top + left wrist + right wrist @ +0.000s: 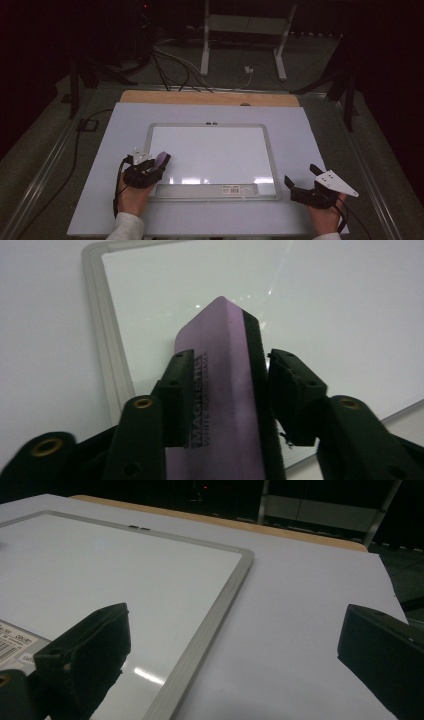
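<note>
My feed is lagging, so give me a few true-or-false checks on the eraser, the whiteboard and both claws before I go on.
1. The left claw grips a purple eraser. True.
2. The eraser is printed with the word MAGNETIC. True.
3. The whiteboard is covered in writing. False: its surface looks clean.
4. The right claw holds a marker. False: its jaws stand wide apart with nothing between them.
5. The right claw sits over the middle of the whiteboard. False: in the high view it is off the board's near right corner, above the white table.
6. The eraser's black felt strip faces one of the left claw's jaws. True.
</note>
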Tool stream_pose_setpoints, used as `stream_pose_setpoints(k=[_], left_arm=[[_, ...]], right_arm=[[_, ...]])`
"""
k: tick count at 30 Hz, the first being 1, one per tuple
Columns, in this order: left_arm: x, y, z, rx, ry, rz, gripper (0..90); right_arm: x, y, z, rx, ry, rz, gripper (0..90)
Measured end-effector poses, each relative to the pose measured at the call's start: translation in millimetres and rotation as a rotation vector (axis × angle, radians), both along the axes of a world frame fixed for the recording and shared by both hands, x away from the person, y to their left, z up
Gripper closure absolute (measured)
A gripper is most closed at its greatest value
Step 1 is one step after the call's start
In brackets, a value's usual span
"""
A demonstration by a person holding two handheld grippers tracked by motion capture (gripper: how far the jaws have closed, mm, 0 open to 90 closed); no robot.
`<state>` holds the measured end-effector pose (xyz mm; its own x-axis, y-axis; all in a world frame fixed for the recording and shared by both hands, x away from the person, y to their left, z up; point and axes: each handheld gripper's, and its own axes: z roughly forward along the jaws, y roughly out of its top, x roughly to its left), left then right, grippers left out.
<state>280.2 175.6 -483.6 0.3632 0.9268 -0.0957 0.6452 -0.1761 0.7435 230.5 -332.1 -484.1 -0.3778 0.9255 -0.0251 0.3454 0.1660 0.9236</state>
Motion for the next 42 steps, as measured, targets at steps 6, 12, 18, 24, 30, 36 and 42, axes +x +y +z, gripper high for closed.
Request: stream_pose_setpoints(k=[6, 12, 18, 24, 30, 36, 42], left_arm=[[-2.2, 6.7, 0.6, -0.036, 0.006, 0.034, 61.8], [-9.0, 11.6, -0.4, -0.075, 0.014, 0.06, 63.1], [-18.9, 15.0, -1.3, -0.112, 0.022, 0.082, 63.6], [-27.1, 16.3, -2.9, -0.154, 0.023, 0.128, 64.3], [-30.4, 13.6, -3.6, -0.185, 0.032, 0.131, 64.4], [-29.4, 11.9, -0.6, -0.096, -0.011, 0.144, 60.8], [-33.8, 8.5, -0.3, -0.061, -0.033, 0.203, 66.8]], right_arm=[[0.0, 0.2, 0.1, 0.0, 0.0, 0.001, 0.9], [0.1, 0.5, 0.0, 0.0, 0.001, 0.002, 0.9], [0.5, 1.1, -0.1, -0.001, 0.0, 0.008, 0.9], [1.1, 2.8, -0.7, -0.003, 0.003, 0.013, 0.9], [0.9, 3.0, -0.3, -0.002, 0.002, 0.013, 0.9], [0.8, 2.3, -0.1, -0.001, 0.001, 0.011, 1.0], [0.6, 2.0, 0.1, 0.0, 0.0, 0.009, 1.0]])
